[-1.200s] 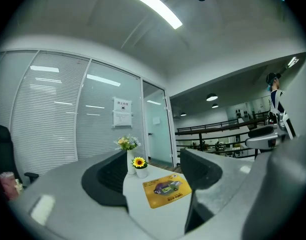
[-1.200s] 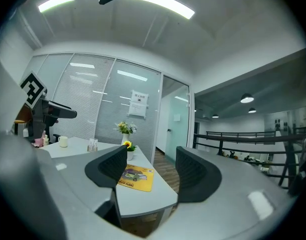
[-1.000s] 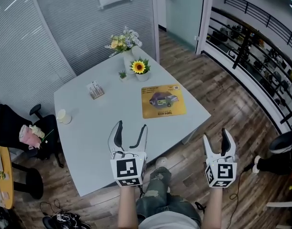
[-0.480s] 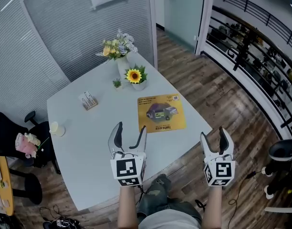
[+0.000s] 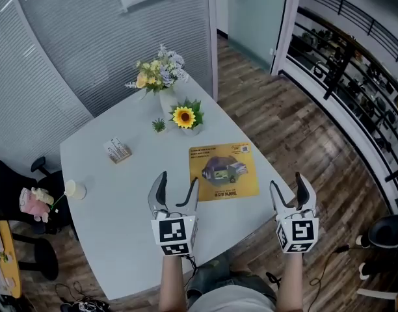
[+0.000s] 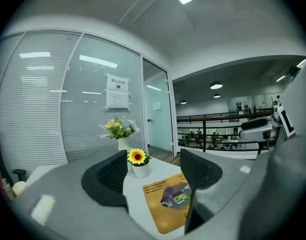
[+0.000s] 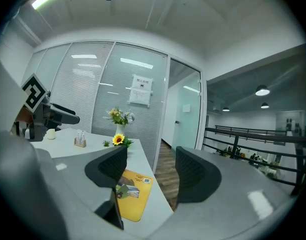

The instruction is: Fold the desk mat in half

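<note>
A yellow desk mat [image 5: 223,171] with a printed picture lies flat and unfolded on the pale grey table [image 5: 114,194], near its right edge. It also shows between the jaws in the left gripper view as the mat [image 6: 169,201] and low in the right gripper view as the mat [image 7: 132,194]. My left gripper [image 5: 175,188] is open, held above the table just left of the mat's near corner. My right gripper [image 5: 291,188] is open too, off the table's right edge over the wooden floor. Neither touches the mat.
Behind the mat stand a potted sunflower [image 5: 184,117] and a vase of mixed flowers [image 5: 157,77]. A small card holder [image 5: 117,151] and a white cup [image 5: 71,189] sit at the left. A black chair [image 5: 17,200] stands left of the table; a railing [image 5: 355,64] runs at the right.
The view has shifted, so the table and mat sit nearer and lower in the picture. Both grippers keep about the same place, still open.
</note>
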Tool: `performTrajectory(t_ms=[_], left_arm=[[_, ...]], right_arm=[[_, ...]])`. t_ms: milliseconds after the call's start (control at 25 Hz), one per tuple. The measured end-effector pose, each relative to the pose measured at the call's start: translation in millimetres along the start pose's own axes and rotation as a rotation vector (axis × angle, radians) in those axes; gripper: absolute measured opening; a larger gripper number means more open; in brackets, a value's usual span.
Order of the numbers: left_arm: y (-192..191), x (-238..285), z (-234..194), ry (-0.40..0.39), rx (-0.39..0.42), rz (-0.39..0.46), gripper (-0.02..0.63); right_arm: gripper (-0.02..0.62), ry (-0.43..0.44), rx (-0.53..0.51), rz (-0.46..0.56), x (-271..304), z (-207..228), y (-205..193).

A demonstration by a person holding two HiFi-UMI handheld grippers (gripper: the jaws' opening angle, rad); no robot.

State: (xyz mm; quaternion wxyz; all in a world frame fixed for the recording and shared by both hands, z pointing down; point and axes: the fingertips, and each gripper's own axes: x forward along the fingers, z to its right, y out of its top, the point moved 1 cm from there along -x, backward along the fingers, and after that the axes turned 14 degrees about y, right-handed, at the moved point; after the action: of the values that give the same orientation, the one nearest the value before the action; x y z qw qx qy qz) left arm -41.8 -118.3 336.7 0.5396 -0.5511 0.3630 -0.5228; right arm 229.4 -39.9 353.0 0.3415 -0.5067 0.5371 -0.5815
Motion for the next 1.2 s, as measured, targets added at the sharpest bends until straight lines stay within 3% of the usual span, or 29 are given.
performTrajectory(t_ms=[240, 560, 880, 1200], left_arm=[[-17.0, 29.9, -4.9, -0.017, 0.010, -0.052, 0.318], [-36.7, 48.9, 2.3, -0.082, 0.094, -0.094, 0.318], [-60.4, 61.7, 1.0, -0.120, 0.142, -0.140, 0.318], [-94.2, 68.7, 16.9, -0.189, 0.240, -0.200, 0.318]], right_arm=[[0.324, 0.036, -0.020, -0.047, 34.2, 1.8, -6.6], [0.324, 0.083, -0.034, -0.109, 60.6, -0.1, -22.2], [0.324, 0.148, -0.089, -0.234, 72.7, -4.4, -50.2], [0.322, 0.282, -0.130, -0.350, 95.2, -15.0, -80.4]])
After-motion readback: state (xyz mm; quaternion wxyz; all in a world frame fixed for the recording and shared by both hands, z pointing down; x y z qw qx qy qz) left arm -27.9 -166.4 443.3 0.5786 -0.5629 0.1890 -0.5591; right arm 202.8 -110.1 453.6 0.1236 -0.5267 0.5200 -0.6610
